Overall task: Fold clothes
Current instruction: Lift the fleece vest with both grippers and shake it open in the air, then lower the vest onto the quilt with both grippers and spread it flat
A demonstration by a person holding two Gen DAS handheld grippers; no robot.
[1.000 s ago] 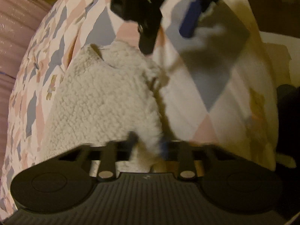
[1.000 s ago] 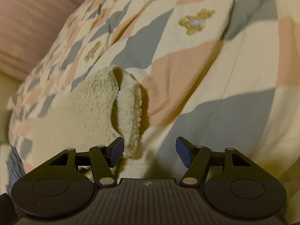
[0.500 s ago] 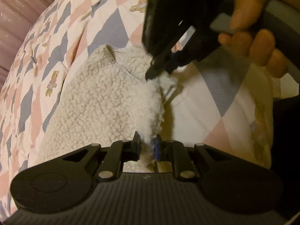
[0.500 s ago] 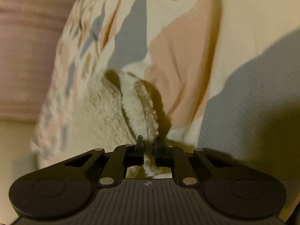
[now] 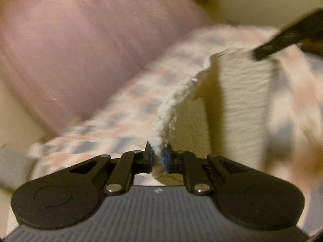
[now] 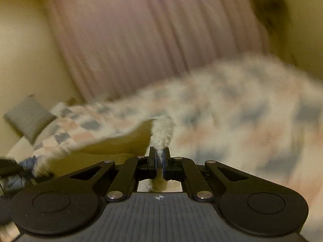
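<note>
A cream fleece garment (image 5: 238, 92) hangs lifted above the patchwork bedspread (image 5: 113, 117). My left gripper (image 5: 158, 158) is shut on one fluffy edge of it, which runs up and away from the blue pads. At the upper right of the left wrist view, my right gripper (image 5: 260, 54) pinches the garment's far top edge. In the right wrist view, my right gripper (image 6: 160, 162) is shut on a bunched fleece edge (image 6: 162, 133), with the cloth stretching off to the left. Both views are blurred by motion.
The patchwork bedspread (image 6: 232, 109) covers the bed below. A pink curtain (image 6: 153, 38) hangs behind the bed. A grey pillow (image 6: 28, 117) lies at the bed's far left corner. A cream wall (image 6: 24, 46) stands to the left.
My right gripper closed on the fleece edge. Both grippers then rose and rolled, lifting the garment off the bedspread, so the views now look across the bed toward the curtain.
</note>
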